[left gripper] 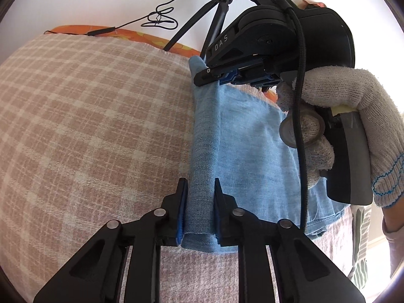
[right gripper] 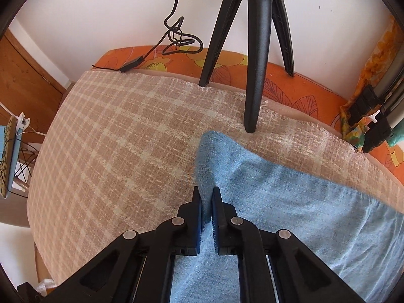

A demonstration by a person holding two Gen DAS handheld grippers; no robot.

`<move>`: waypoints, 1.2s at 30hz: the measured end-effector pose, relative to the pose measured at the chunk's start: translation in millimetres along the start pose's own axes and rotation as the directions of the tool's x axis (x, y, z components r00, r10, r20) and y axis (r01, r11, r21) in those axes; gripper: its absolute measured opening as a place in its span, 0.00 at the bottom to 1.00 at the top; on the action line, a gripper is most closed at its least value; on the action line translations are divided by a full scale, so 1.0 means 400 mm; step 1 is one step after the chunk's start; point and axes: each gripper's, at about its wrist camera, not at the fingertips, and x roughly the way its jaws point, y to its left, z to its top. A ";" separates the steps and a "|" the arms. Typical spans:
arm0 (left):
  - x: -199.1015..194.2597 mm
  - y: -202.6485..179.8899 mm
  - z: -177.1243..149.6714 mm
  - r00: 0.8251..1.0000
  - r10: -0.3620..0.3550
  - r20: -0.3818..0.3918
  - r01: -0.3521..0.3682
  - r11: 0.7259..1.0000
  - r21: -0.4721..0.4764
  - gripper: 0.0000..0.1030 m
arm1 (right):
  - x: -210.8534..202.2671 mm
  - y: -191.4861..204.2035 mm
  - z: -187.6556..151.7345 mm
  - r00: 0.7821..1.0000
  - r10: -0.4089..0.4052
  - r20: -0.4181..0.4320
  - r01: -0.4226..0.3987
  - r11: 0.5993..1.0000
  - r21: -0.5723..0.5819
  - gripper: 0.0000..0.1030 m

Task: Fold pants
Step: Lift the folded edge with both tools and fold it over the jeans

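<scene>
Light blue denim pants (left gripper: 252, 151) lie on a beige plaid blanket (left gripper: 88, 126). Their left edge is lifted into an upright fold (left gripper: 202, 136). My left gripper (left gripper: 199, 184) is shut on the near end of that fold. My right gripper (left gripper: 214, 75), held by a gloved hand (left gripper: 353, 116), is shut on the far end of the same fold. In the right wrist view my right gripper (right gripper: 207, 192) pinches a raised ridge of the pants (right gripper: 290, 197), which spread out to the right over the blanket (right gripper: 113, 139).
A black tripod (right gripper: 255, 50) stands at the blanket's far edge, close beyond the pants. A black cable (right gripper: 176, 38) hangs against the white wall. An orange flowered cover (right gripper: 176, 63) shows behind the blanket. A wooden door (right gripper: 22, 80) is at left.
</scene>
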 end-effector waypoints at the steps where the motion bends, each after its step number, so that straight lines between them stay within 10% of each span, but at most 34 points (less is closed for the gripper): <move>1: -0.006 -0.010 0.002 1.000 -0.014 0.008 0.014 1.000 0.009 0.11 | -0.010 -0.007 -0.001 1.000 0.012 0.010 -0.013 1.000 0.009 0.04; 16: -0.096 -0.215 0.020 0.977 -0.184 0.110 0.169 0.977 0.132 0.10 | -0.282 -0.145 -0.066 0.967 0.126 0.222 -0.150 0.984 0.093 0.03; 36: -0.012 -0.592 -0.017 0.949 -0.315 0.002 0.299 0.903 0.309 0.10 | -0.498 -0.546 -0.250 0.919 0.068 0.387 -0.183 0.946 0.269 0.03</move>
